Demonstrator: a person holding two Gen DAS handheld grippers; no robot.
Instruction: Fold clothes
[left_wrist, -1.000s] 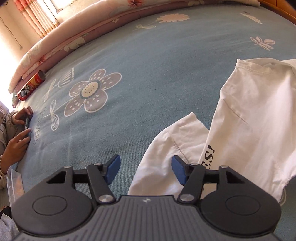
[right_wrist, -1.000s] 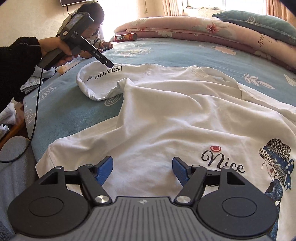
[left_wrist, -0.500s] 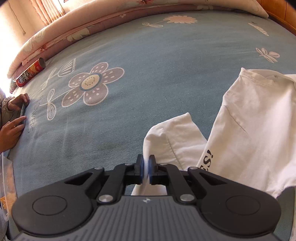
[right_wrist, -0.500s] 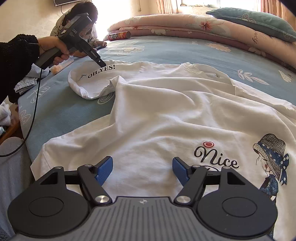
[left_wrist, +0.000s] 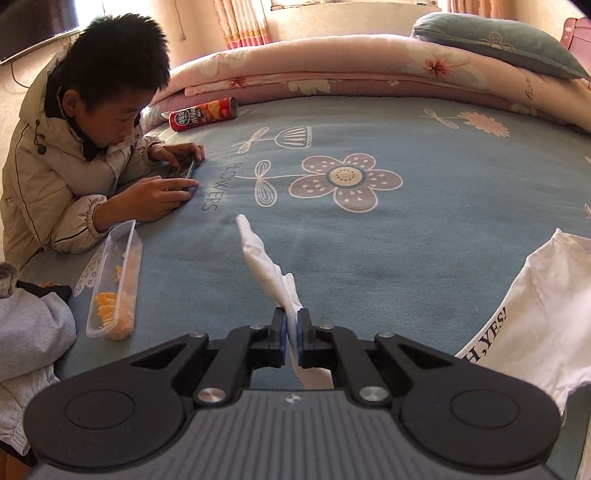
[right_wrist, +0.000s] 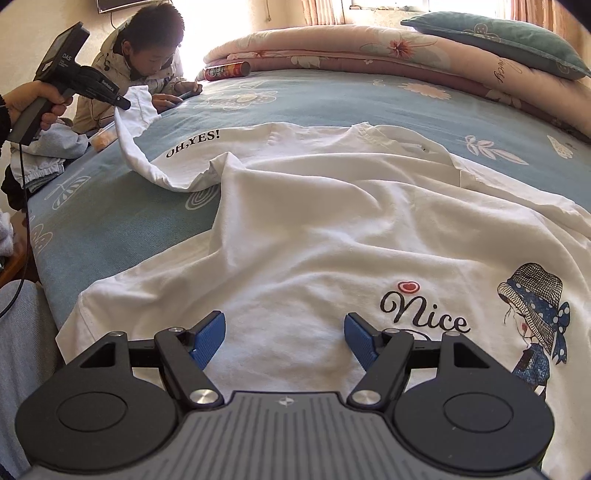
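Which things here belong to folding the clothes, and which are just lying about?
Part of the job:
white T-shirt
its sleeve, pinched in the left gripper
right gripper, open above the shirt

Lying about:
crisp can
snack tray
pillow
folded quilt
grey garment
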